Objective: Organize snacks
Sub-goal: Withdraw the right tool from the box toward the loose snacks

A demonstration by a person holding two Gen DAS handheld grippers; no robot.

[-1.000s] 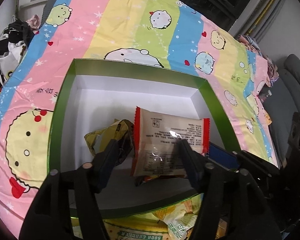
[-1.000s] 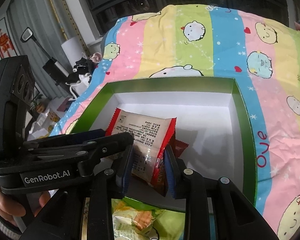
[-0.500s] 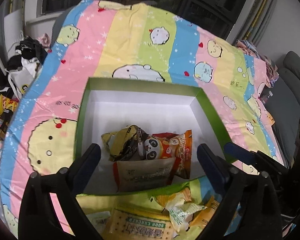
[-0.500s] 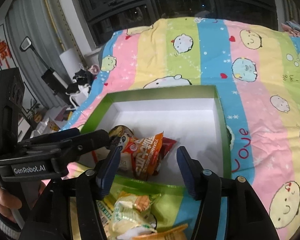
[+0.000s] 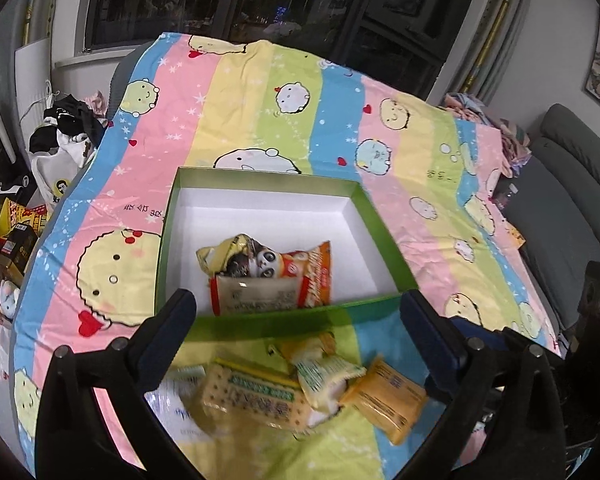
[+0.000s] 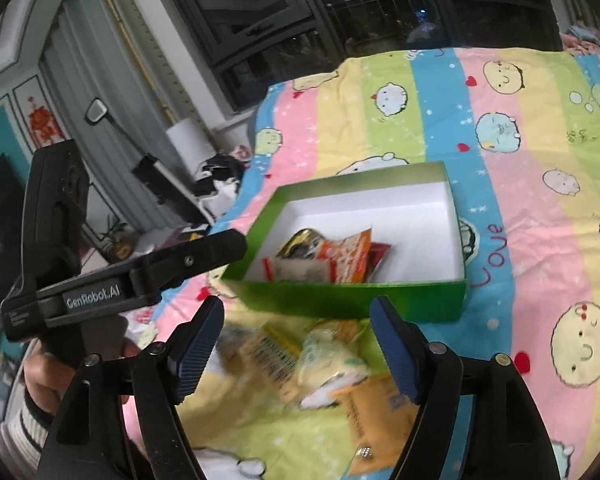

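Note:
A green box (image 5: 300, 320) with a white inside lies on the striped bedspread. In it are an orange panda packet (image 5: 300, 268), a beige red-edged packet (image 5: 256, 296) and a crumpled yellow wrapper (image 5: 220, 252). My left gripper (image 5: 296, 304) hovers above the box's near wall, its jaws opening wide with nothing between them. My right gripper (image 6: 296, 308) hangs short of the box (image 6: 340, 300), jaws also opening and bare. Below both lie loose snacks: a yellow cracker packet (image 5: 252, 396), a pale green packet (image 5: 324, 376) and an orange packet (image 5: 384, 400).
The cartoon bedspread (image 5: 260, 112) stretches far behind the box. Bags and clothes (image 5: 60, 140) crowd the floor at the left, and a grey sofa (image 5: 572, 200) stands at the right. A hand in a striped sleeve (image 6: 44, 376) holds the left tool.
Both grippers let go of the packets they held over the box, opened, and drew back and up. The packets now lie in the box and the loose snacks have come into view.

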